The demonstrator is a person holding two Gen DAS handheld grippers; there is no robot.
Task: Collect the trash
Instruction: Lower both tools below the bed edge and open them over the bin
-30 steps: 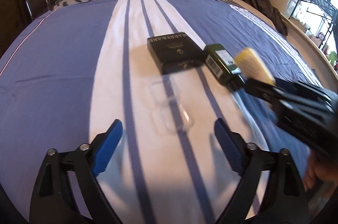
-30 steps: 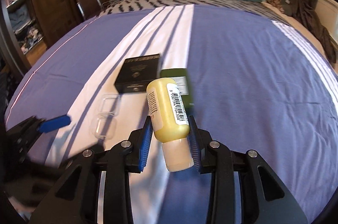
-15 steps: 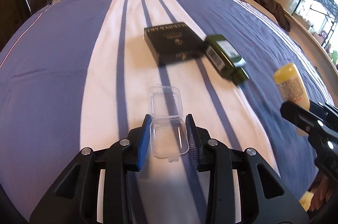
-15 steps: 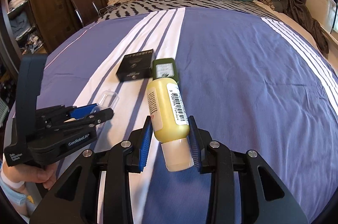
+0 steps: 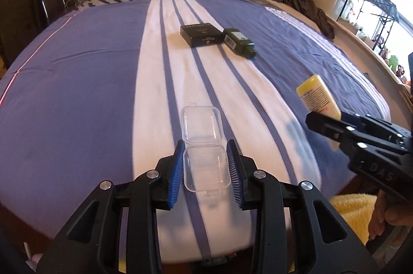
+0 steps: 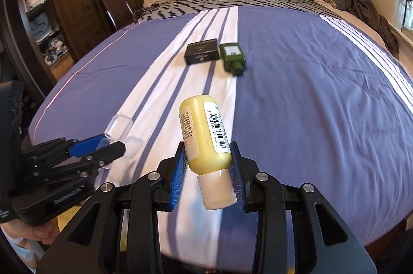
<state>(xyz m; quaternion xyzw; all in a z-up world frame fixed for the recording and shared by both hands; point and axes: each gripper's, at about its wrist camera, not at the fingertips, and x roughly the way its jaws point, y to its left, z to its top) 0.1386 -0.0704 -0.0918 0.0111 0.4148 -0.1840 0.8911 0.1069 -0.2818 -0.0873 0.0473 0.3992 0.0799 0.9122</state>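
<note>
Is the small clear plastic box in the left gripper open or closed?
Open. The clear plastic box has its lid swung flat away from the base held between the left gripper jaws. It looks empty.

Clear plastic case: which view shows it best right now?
The left wrist view: the clear plastic case sits centred between the left gripper pads, hinged open, whole outline visible. The right wrist view shows it small, side-on and partly hidden behind that gripper.
</note>
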